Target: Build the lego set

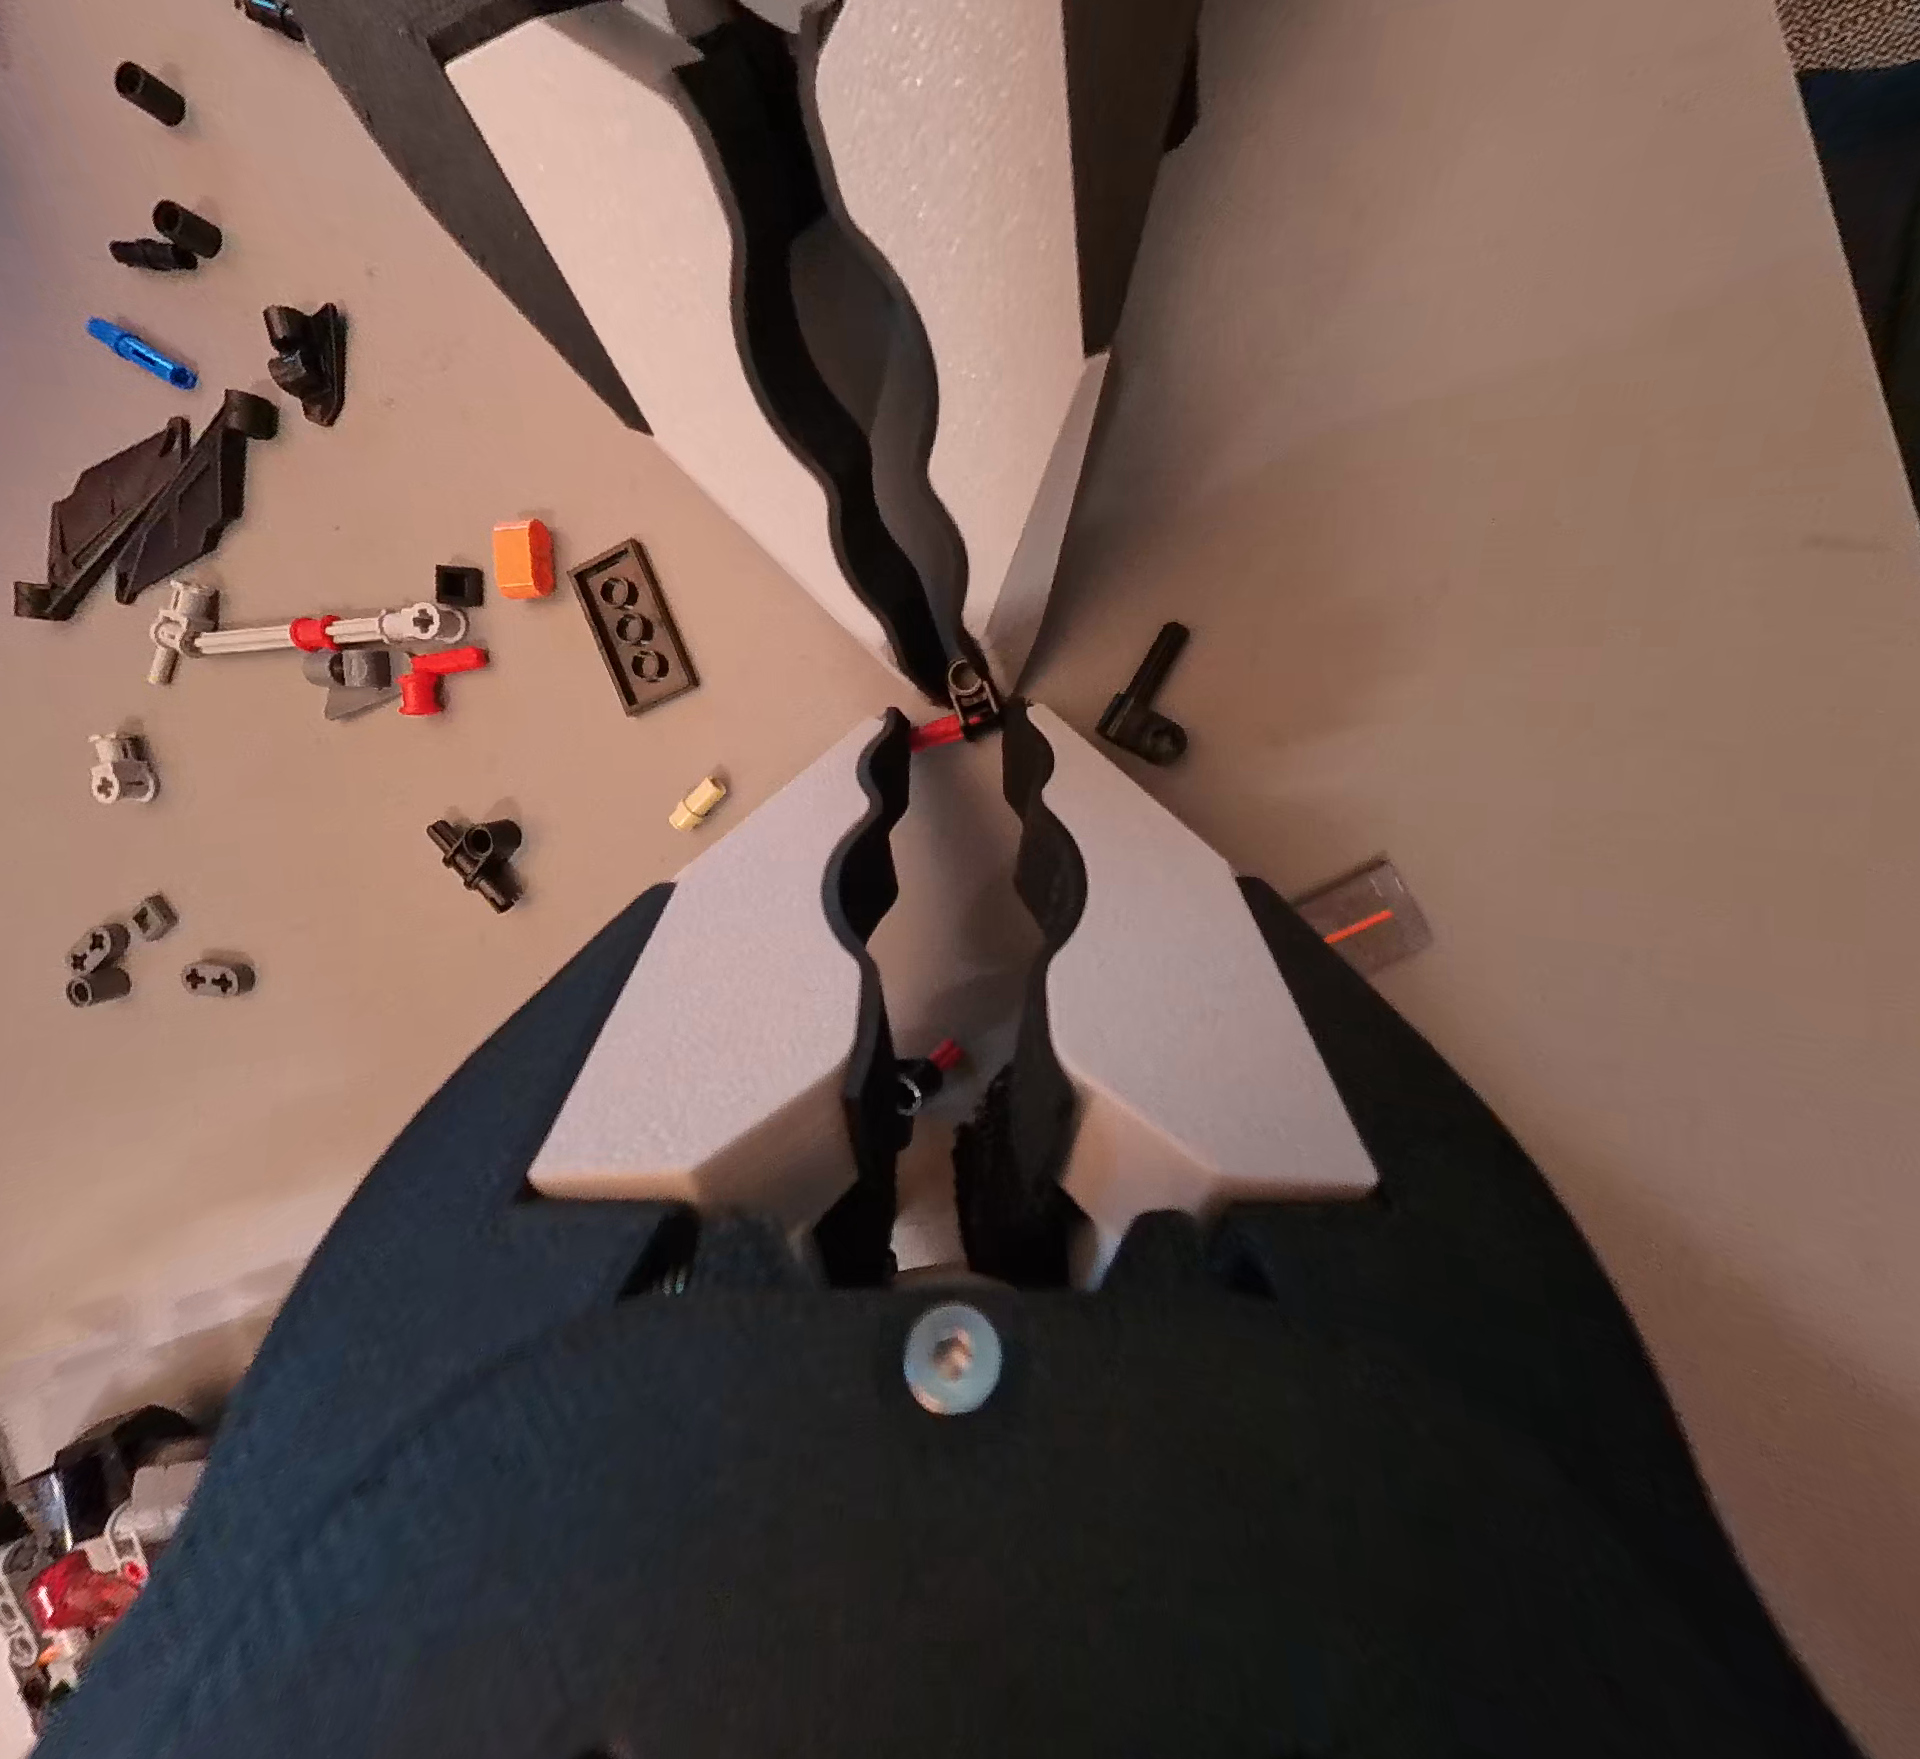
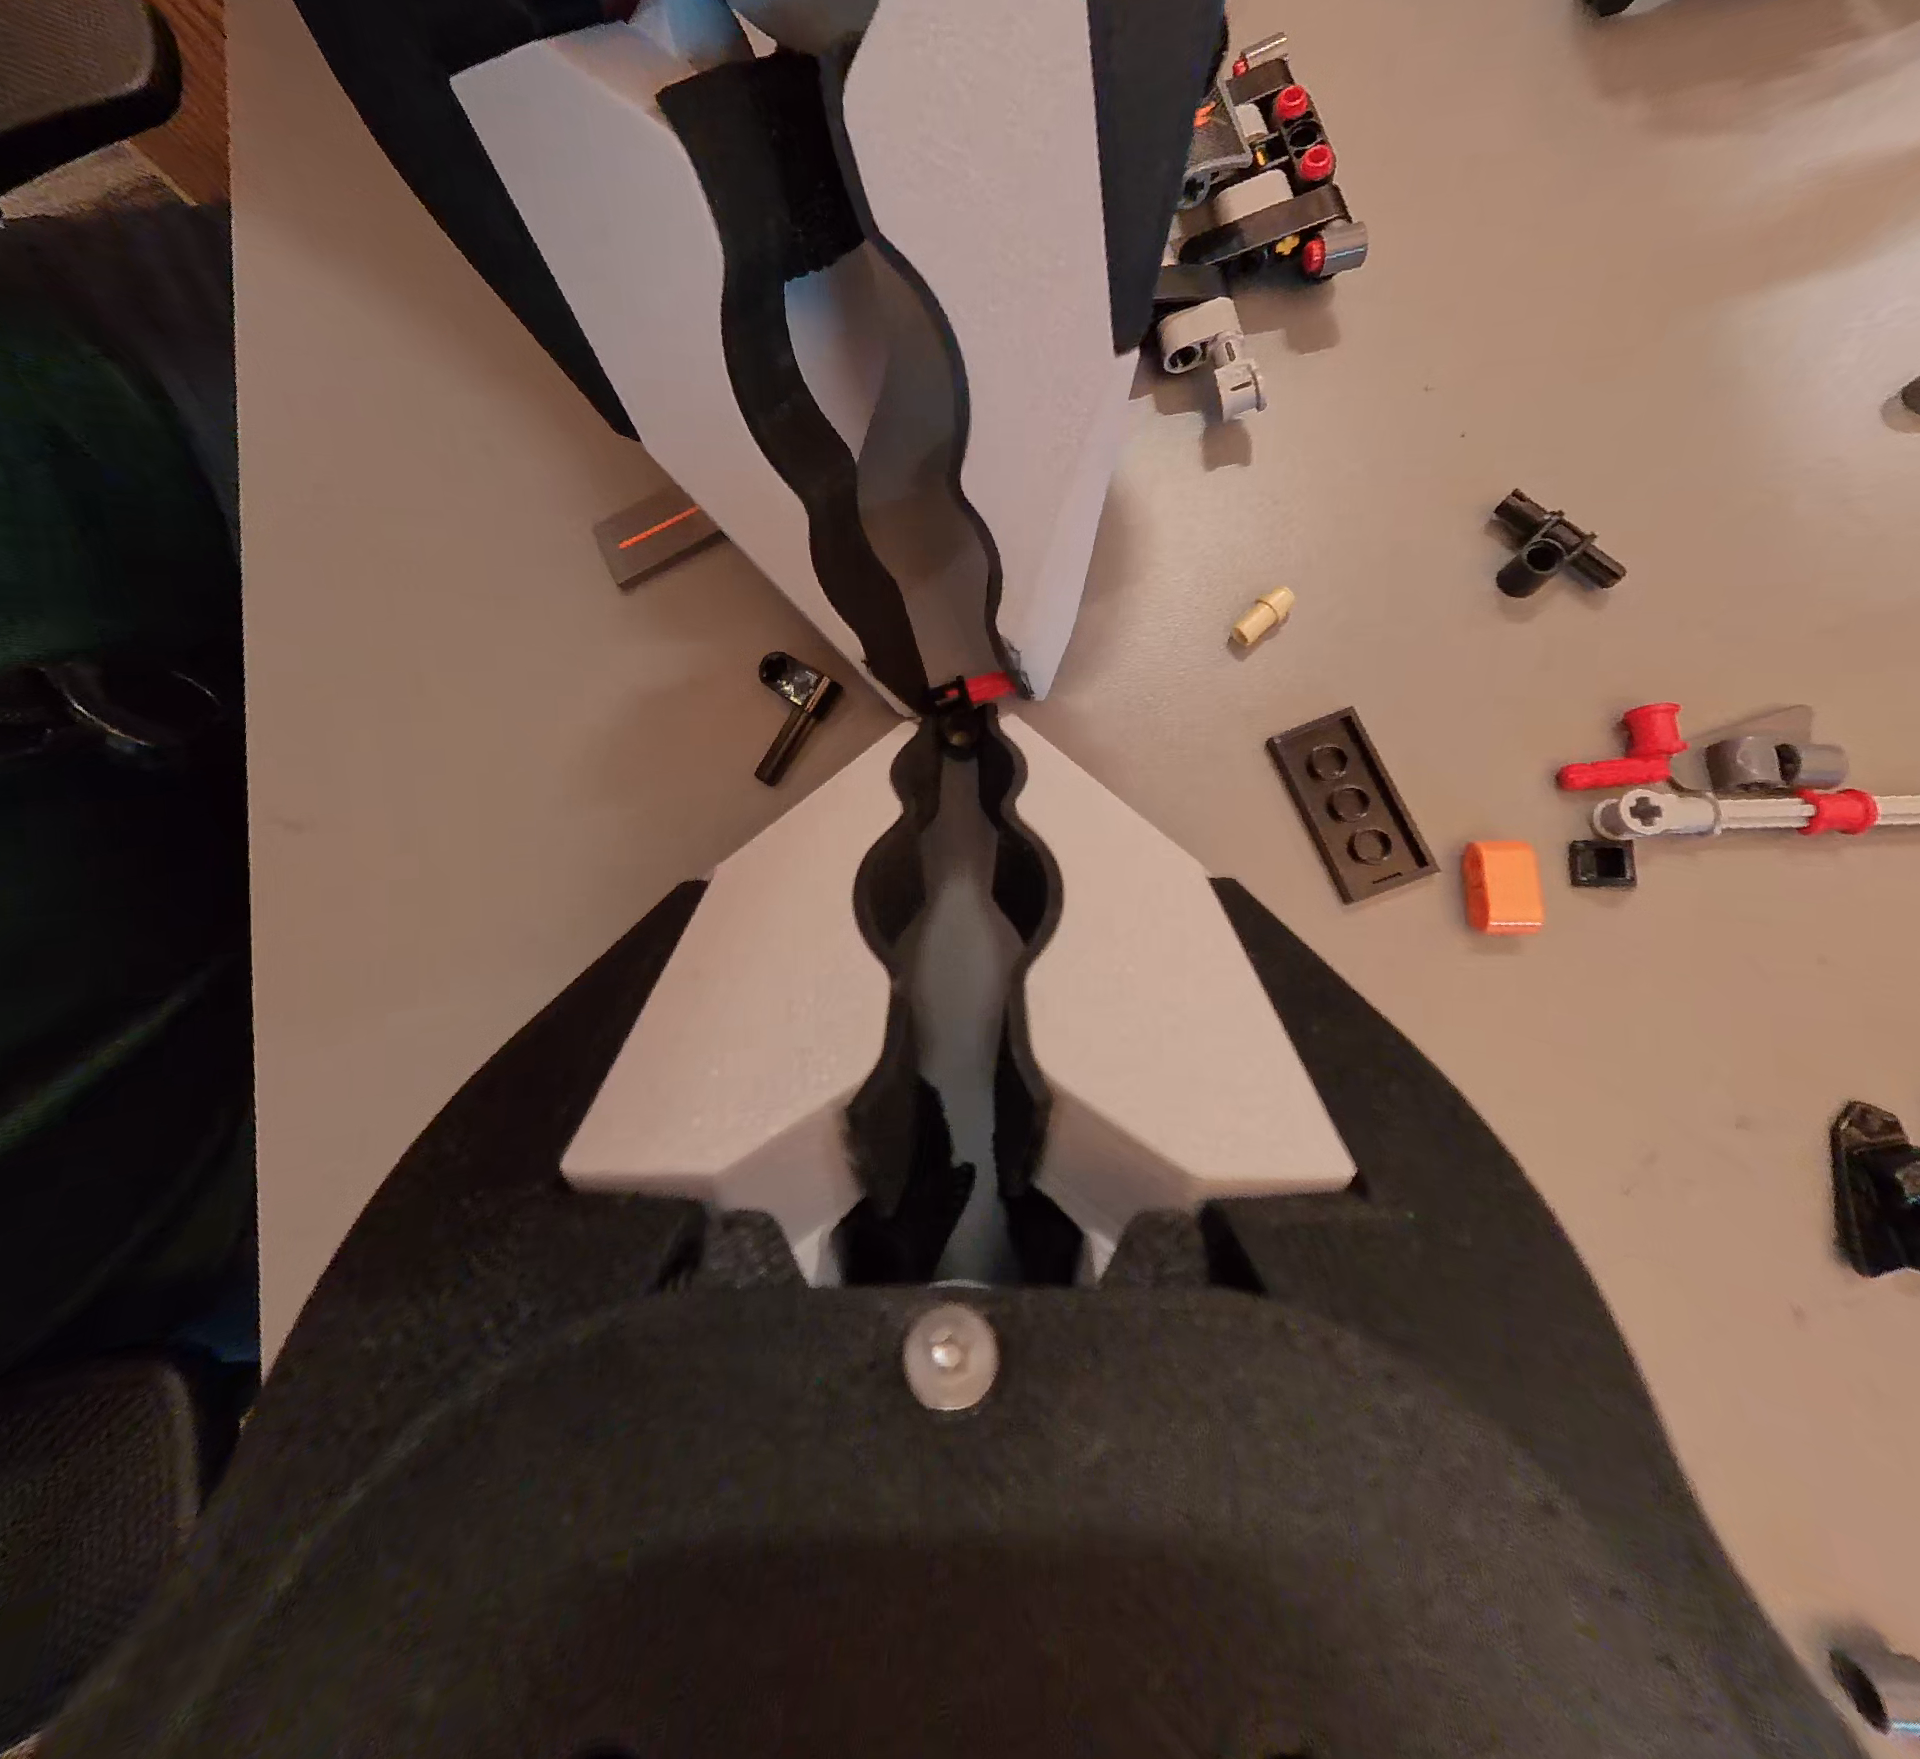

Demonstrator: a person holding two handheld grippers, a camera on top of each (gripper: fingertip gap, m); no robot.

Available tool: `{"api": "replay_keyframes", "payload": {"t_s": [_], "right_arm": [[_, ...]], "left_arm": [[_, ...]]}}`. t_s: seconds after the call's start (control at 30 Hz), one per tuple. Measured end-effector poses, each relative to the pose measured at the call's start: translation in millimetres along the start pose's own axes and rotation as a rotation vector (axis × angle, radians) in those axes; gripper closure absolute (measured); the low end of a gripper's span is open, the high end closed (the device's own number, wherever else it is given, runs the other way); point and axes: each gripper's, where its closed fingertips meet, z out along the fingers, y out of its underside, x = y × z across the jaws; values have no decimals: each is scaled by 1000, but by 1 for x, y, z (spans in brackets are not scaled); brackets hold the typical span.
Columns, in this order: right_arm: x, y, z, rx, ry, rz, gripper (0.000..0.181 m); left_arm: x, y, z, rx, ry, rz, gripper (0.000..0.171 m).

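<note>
My two grippers meet tip to tip above the table (image 1: 1455,462). My right gripper (image 2: 956,738) is shut on a small black connector (image 2: 954,724). It comes in from the top of the left wrist view (image 1: 971,683). A short red pin (image 1: 935,730) sticks sideways out of the connector (image 1: 975,683). My left gripper (image 1: 958,720) is closed lengthwise across the pin and connector, one fingertip on the pin's end and the other by the connector's far side. In the right wrist view the left gripper (image 2: 971,679) comes from the top with the red pin (image 2: 987,684) between its tips.
Loose parts lie nearby: a black L-shaped piece (image 1: 1143,701), a grey tile with an orange line (image 1: 1361,920), a black three-hole plate (image 2: 1351,805), an orange brick (image 2: 1501,886), a tan pin (image 2: 1262,616), a grey axle assembly (image 2: 1745,805). A partly built model (image 2: 1257,182) stands farther back. The table edge (image 2: 244,670) runs left. The tips of both grippers are at nearly the same place. Both grippers' tips are roughly 9 cm from the orange brick (image 2: 1501,886). Look for it in the left wrist view (image 1: 523,557) too.
</note>
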Motion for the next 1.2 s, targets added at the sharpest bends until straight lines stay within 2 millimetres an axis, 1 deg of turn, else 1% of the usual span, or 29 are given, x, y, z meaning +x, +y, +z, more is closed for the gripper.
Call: {"api": "replay_keyframes", "payload": {"t_s": [0.2, 0.27, 0.4, 0.47, 0.57, 0.7, 0.87, 1.07, 1.1, 1.2], "right_arm": [[0, 0, 0, 3, 8, -6, 177], [1, -1, 1, 5, 17, -6, 176], [3, -1, 1, 9, 21, 12, 176], [3, -1, 1, 9, 22, 11, 176], [3, -1, 1, 9, 20, 13, 176], [3, -1, 1, 8, 20, 14, 176], [5, -1, 1, 9, 25, 23, 176], [7, -1, 1, 11, 42, 26, 177], [9, -1, 1, 10, 49, 29, 177], [9, -1, 1, 11, 50, 19, 177]], "left_arm": [[0, 0, 0, 6, -12, -16, 155], [-1, 2, -1, -5, 4, -63, 155], [-7, 3, -1, -15, -65, -74, 151], [-5, 2, -1, -14, -68, -84, 154], [-5, 2, -1, -10, -72, -103, 154], [-6, 3, -1, -28, -85, -82, 155], [-7, 3, -1, -16, -100, -115, 155], [-8, 2, 0, -31, -128, -103, 155], [-7, -1, 0, -19, -132, -97, 167], [-9, 0, 0, -34, -160, -75, 166]]}}
